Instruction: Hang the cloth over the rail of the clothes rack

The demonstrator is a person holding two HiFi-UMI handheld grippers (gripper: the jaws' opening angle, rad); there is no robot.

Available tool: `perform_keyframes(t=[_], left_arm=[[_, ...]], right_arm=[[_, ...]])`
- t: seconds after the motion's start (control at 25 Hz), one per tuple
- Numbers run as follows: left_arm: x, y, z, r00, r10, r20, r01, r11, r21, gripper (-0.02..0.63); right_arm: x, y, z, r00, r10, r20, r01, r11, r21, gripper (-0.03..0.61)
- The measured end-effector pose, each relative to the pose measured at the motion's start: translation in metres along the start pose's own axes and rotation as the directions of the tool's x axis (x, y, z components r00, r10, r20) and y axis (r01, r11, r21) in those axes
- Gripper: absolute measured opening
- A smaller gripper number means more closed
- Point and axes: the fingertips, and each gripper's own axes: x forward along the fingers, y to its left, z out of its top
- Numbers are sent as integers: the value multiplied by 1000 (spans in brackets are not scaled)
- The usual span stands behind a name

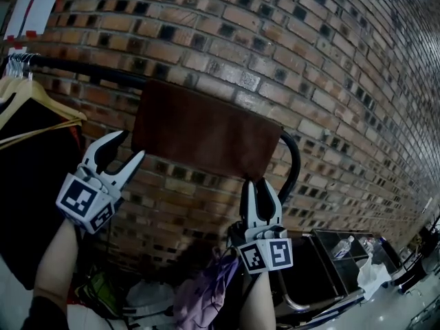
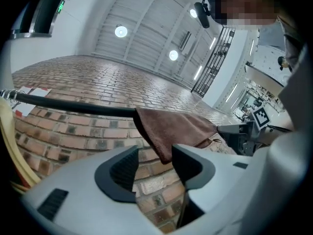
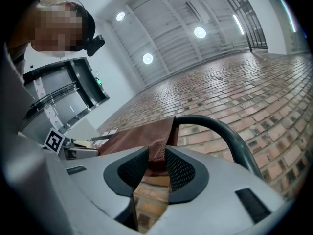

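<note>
A brown cloth (image 1: pixel 206 133) hangs draped over the black rail (image 1: pixel 82 67) of the clothes rack, in front of a brick wall. My left gripper (image 1: pixel 130 145) stands open just below and left of the cloth's lower left corner, with nothing between its fingers. In the left gripper view the cloth (image 2: pixel 176 129) hangs off the rail (image 2: pixel 73 105) just beyond the open left gripper (image 2: pixel 154 155). My right gripper (image 1: pixel 256 184) points up at the cloth's lower right corner. In the right gripper view the right gripper (image 3: pixel 156 153) is shut on that corner of the cloth (image 3: pixel 142 136), beside the rail's curved end (image 3: pixel 220 129).
Wooden hangers (image 1: pixel 27 95) with a black garment (image 1: pixel 34 184) hang on the rail at the left. Below lie a purple cloth (image 1: pixel 206 294) and a black cart (image 1: pixel 309 267) bearing a water bottle (image 1: pixel 342 247). The brick wall (image 1: pixel 309 60) is close behind the rail.
</note>
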Motion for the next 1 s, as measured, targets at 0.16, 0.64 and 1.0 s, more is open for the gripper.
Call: perform_keyframes(t=[0.16, 0.64, 1.0], left_arm=[[-18, -7, -21, 999, 13, -32, -13, 1000, 3, 230], [-61, -69, -67, 997, 41, -68, -48, 994, -103, 64], [-68, -105, -90, 992, 47, -121, -69, 980, -184, 12]], right_arm=[[-18, 2, -23, 998, -41, -42, 41, 999, 19, 103], [-67, 63, -49, 999, -11, -45, 16, 994, 110, 26], [-86, 73, -64, 997, 17, -75, -3, 982, 187, 25]])
